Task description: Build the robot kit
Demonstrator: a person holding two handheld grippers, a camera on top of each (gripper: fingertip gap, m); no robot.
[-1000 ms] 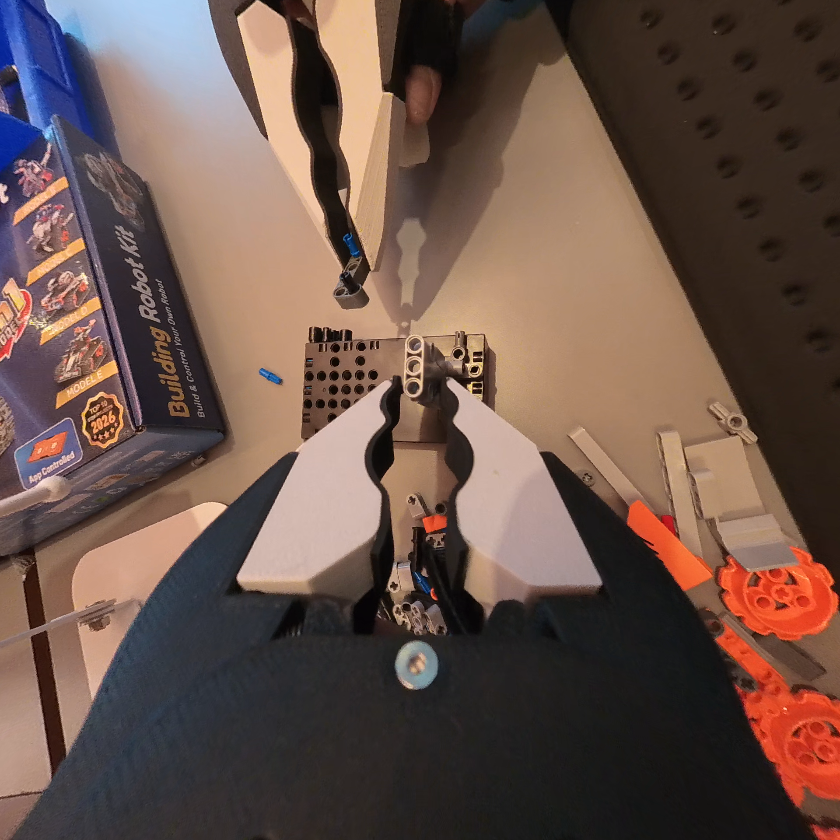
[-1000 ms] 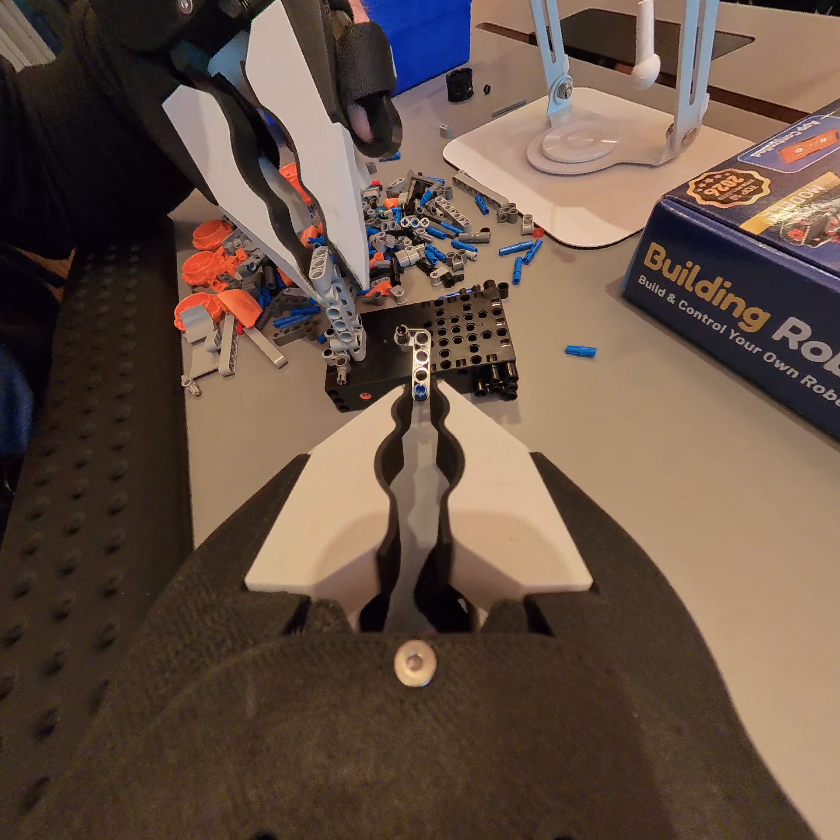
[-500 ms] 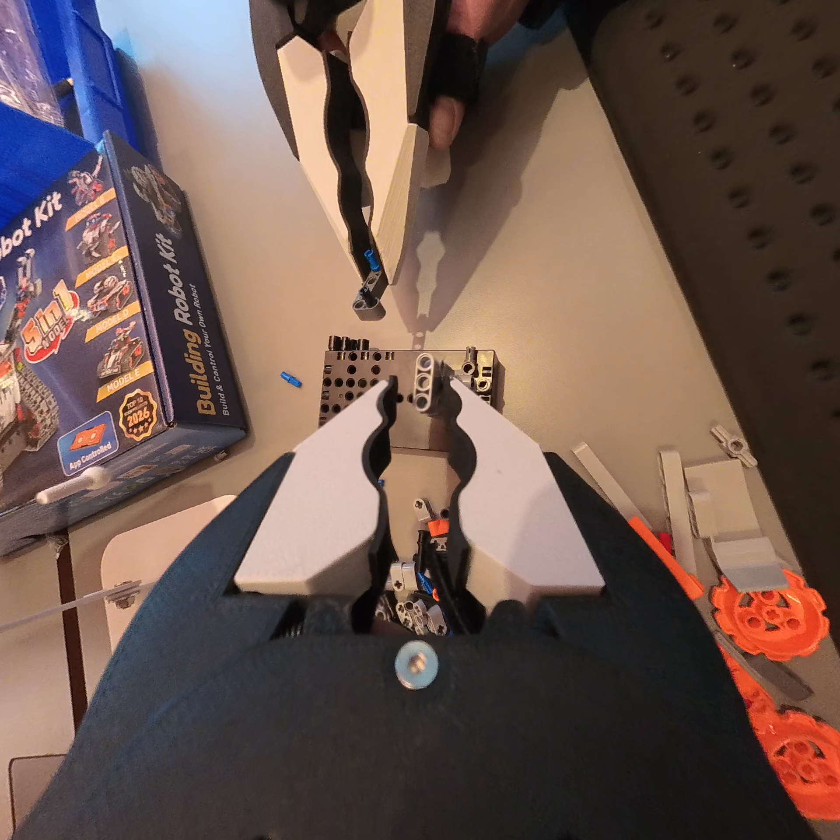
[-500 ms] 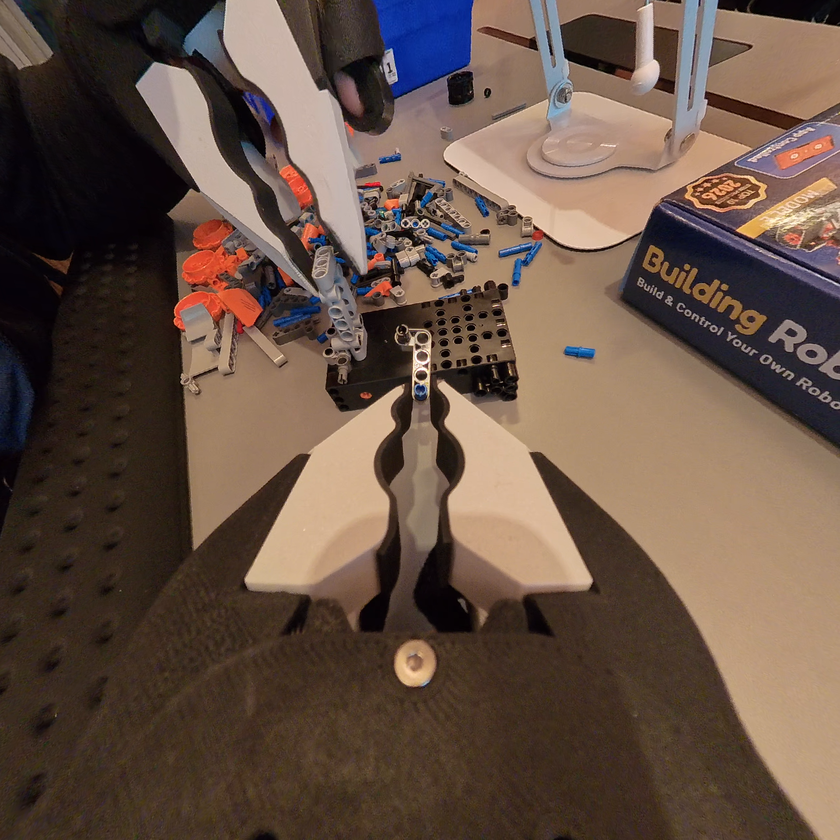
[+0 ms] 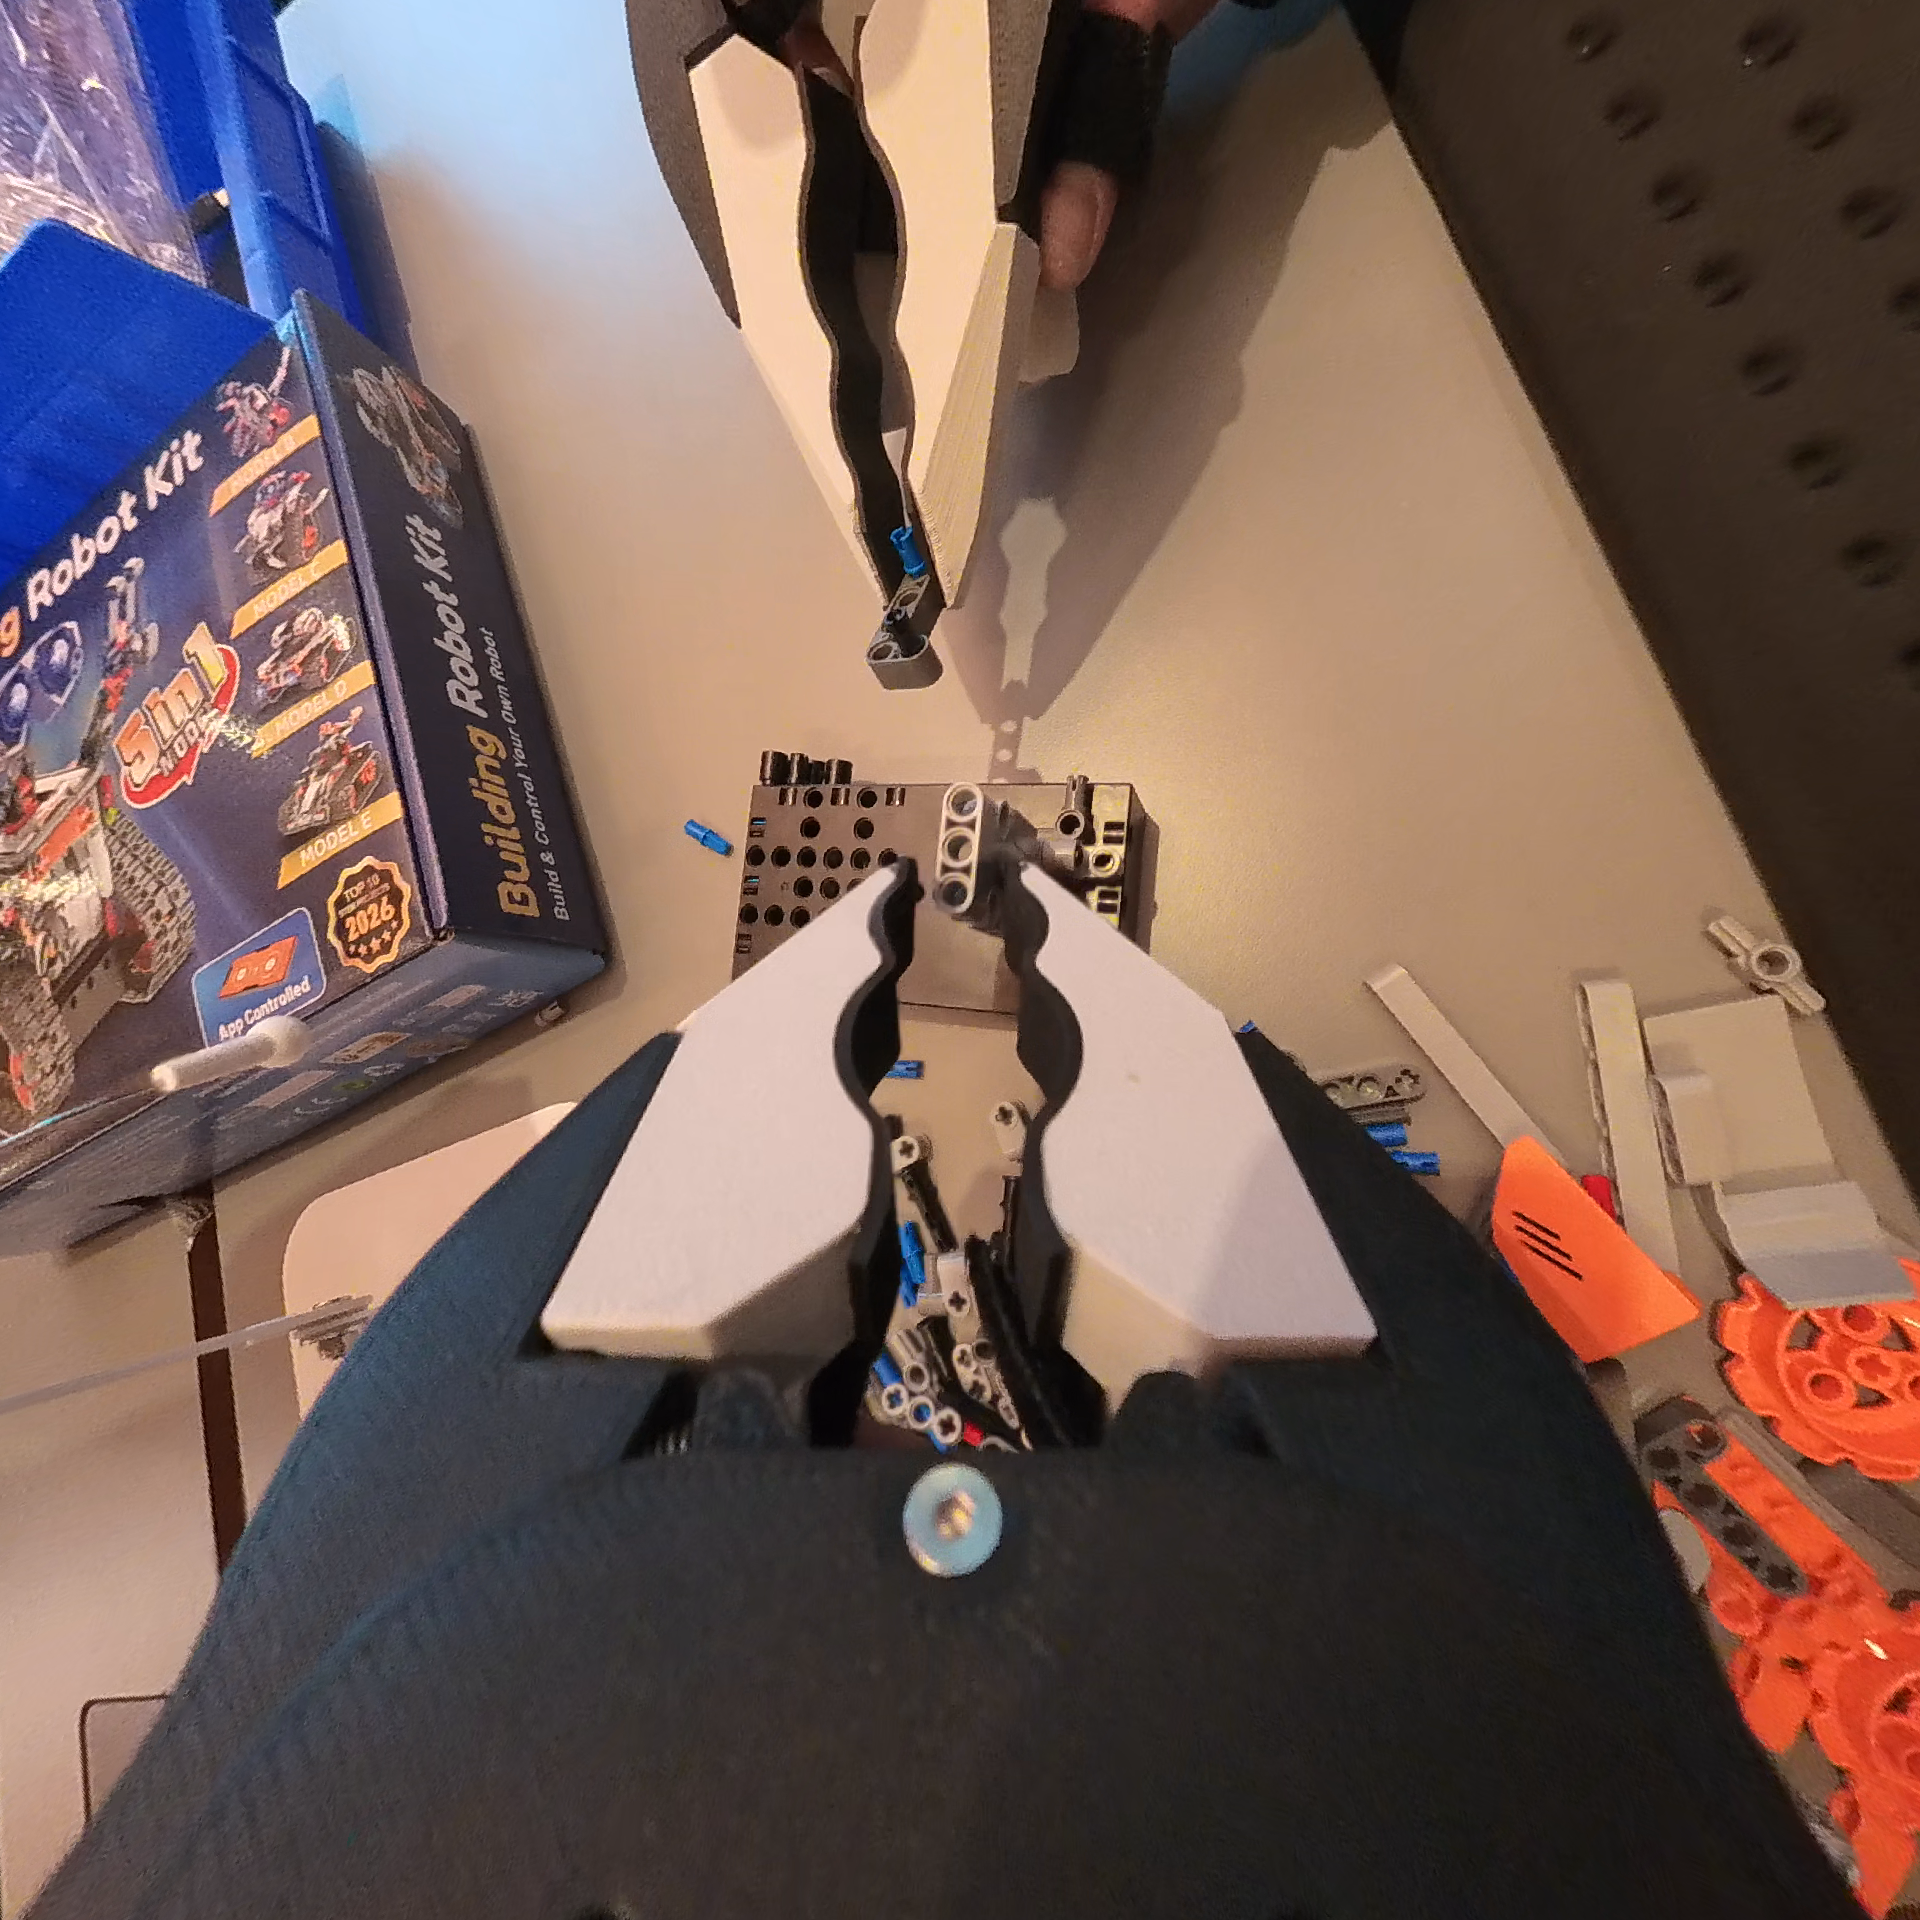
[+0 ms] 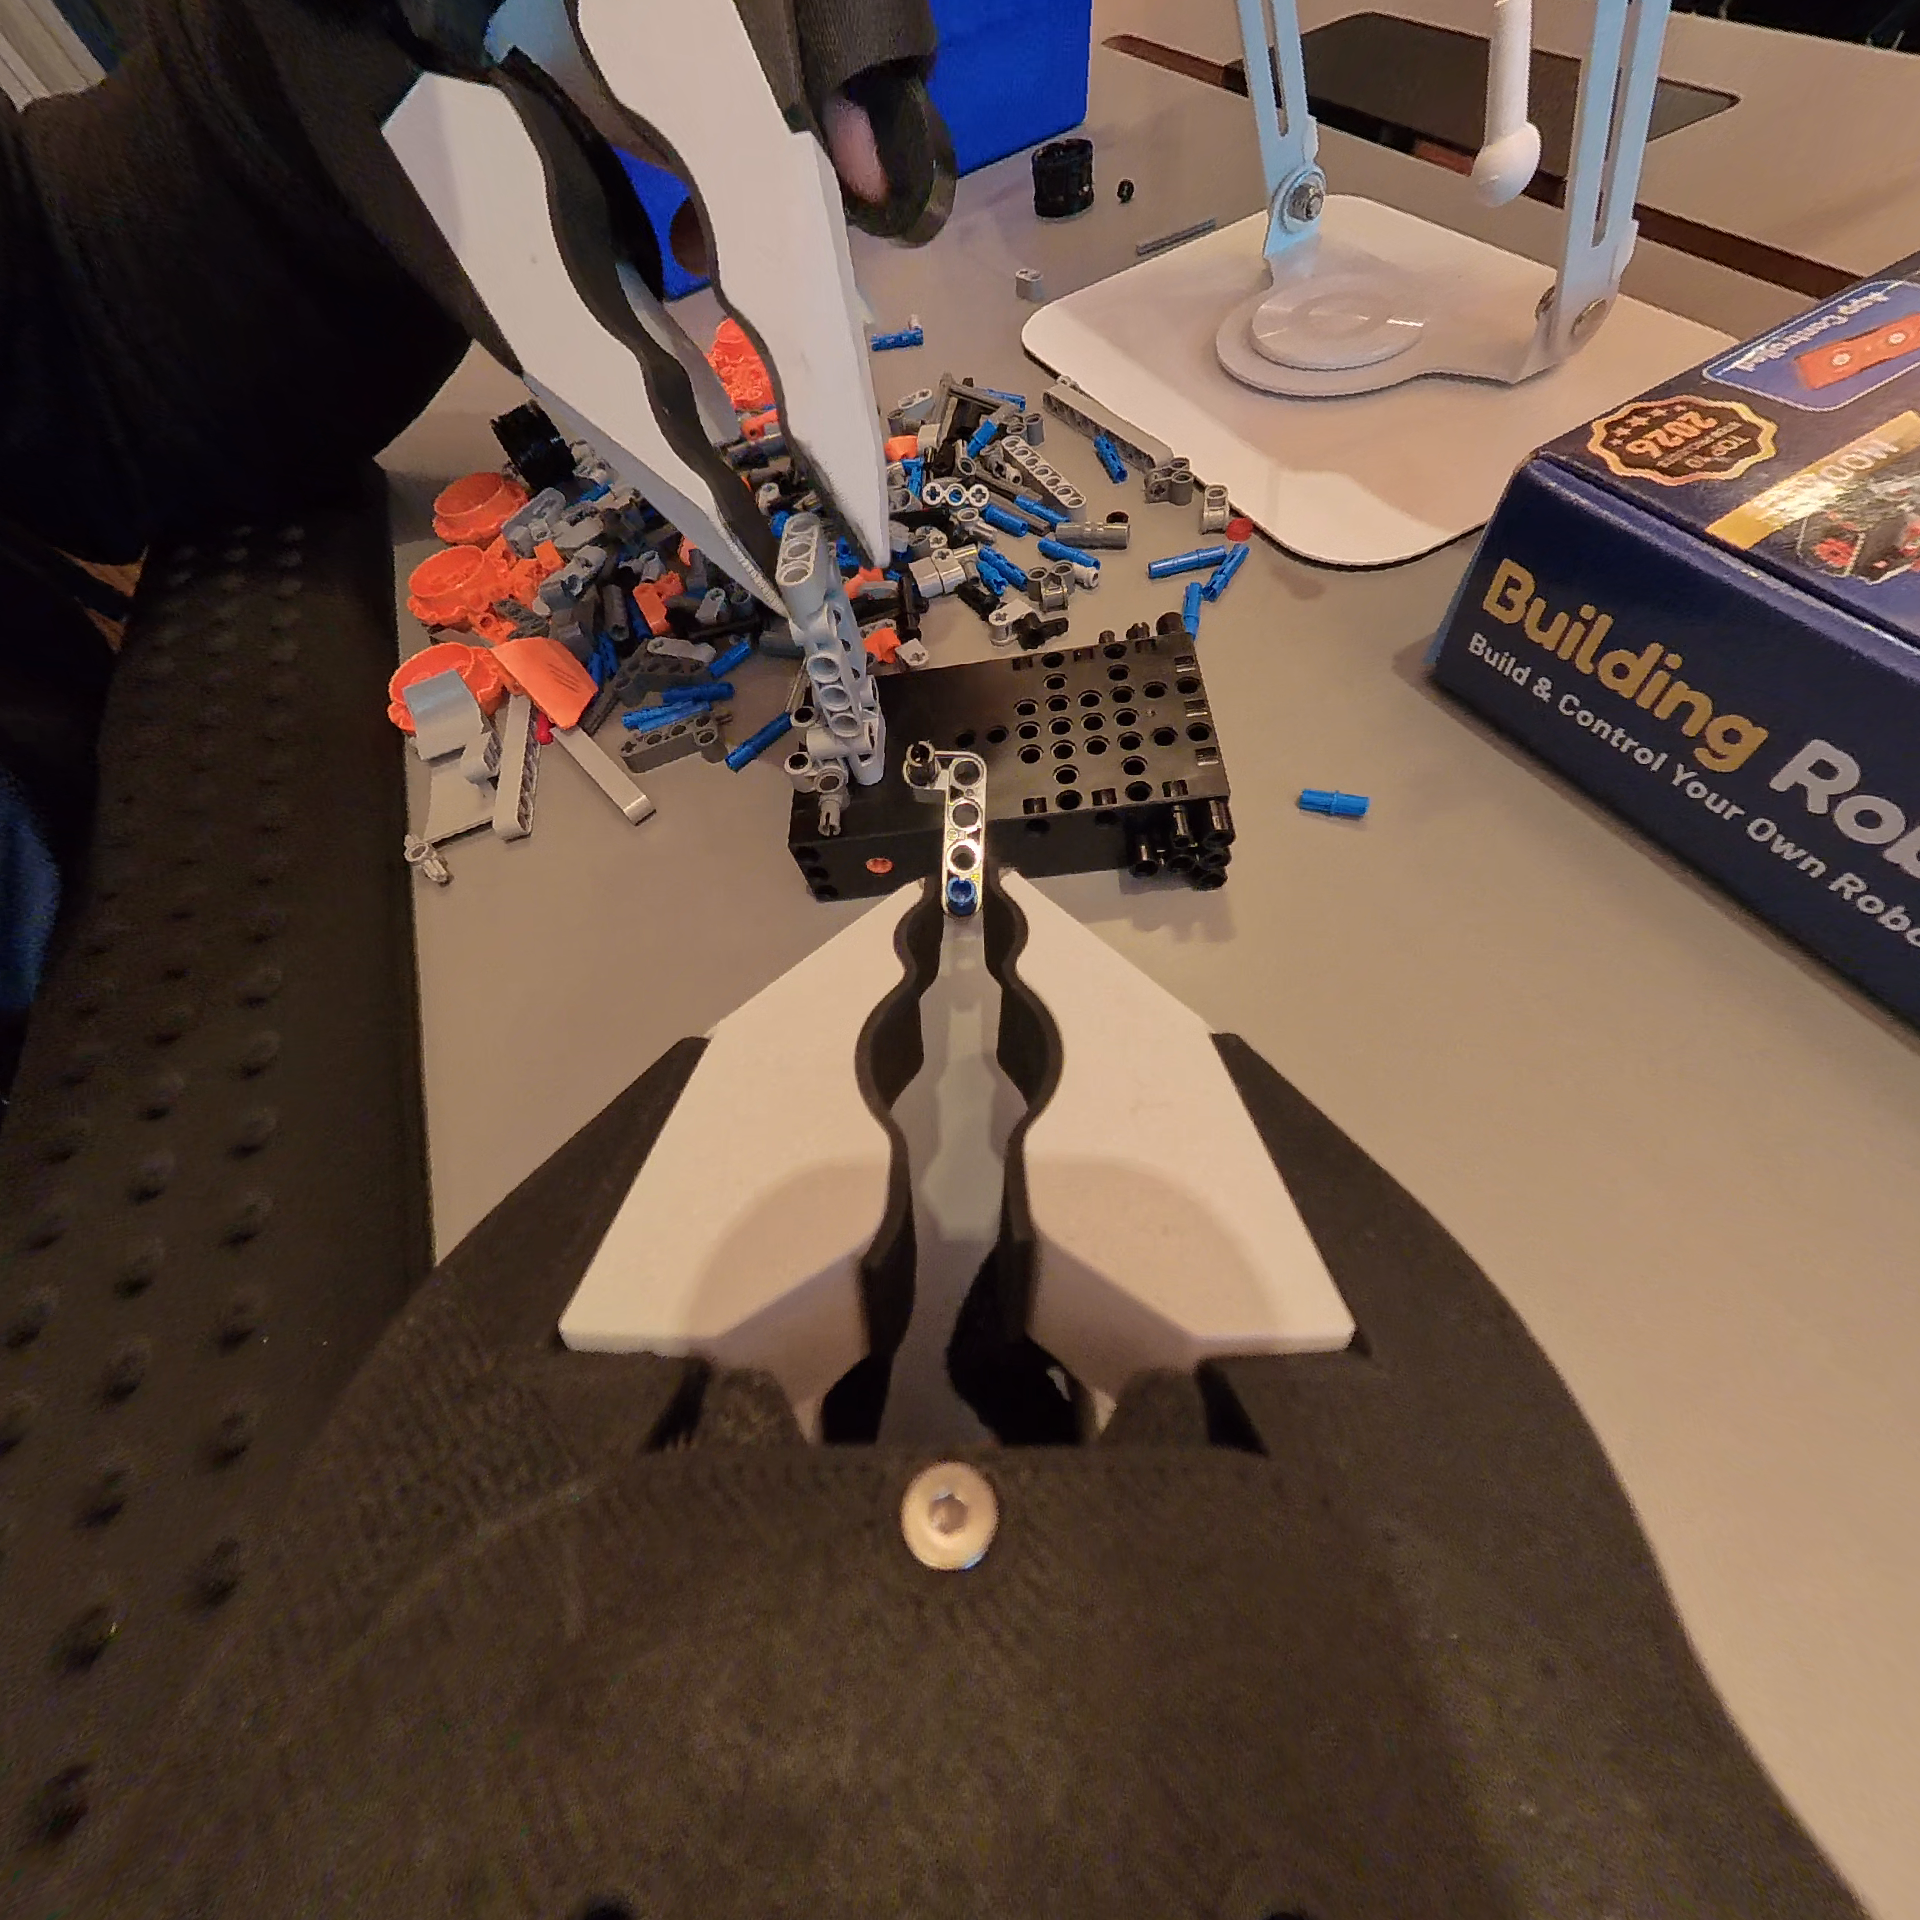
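A black perforated block [image 5: 821,862] [image 6: 1091,717] lies on the grey table. My left gripper [image 5: 961,883] points down at its end and is shut on the top of a light grey holed beam [image 5: 958,844] that stands upright on the block; from the right wrist view that beam [image 6: 836,675] sits between the left fingers [image 6: 727,343]. My right gripper [image 6: 961,896] is shut on a thin silver L-shaped beam [image 6: 964,821] with a blue pin in its near hole, held just in front of the block. In the left wrist view the right gripper [image 5: 902,592] hovers beyond the block.
A blue kit box [image 5: 416,675] [image 6: 1714,675] stands beside the block. A pile of grey, blue and orange parts [image 6: 935,499] with orange gears [image 5: 1849,1382] lies behind it. There is also a white stand base [image 6: 1351,416], a black dimpled mat [image 6: 208,935] and a loose blue pin [image 6: 1332,800]. The grippers' ends are close to 7 centimetres from one another.
Both grips are unchanged. The left wrist view has shifted slightly, so more of the blue box shows. The upright grey beam stays on the block.
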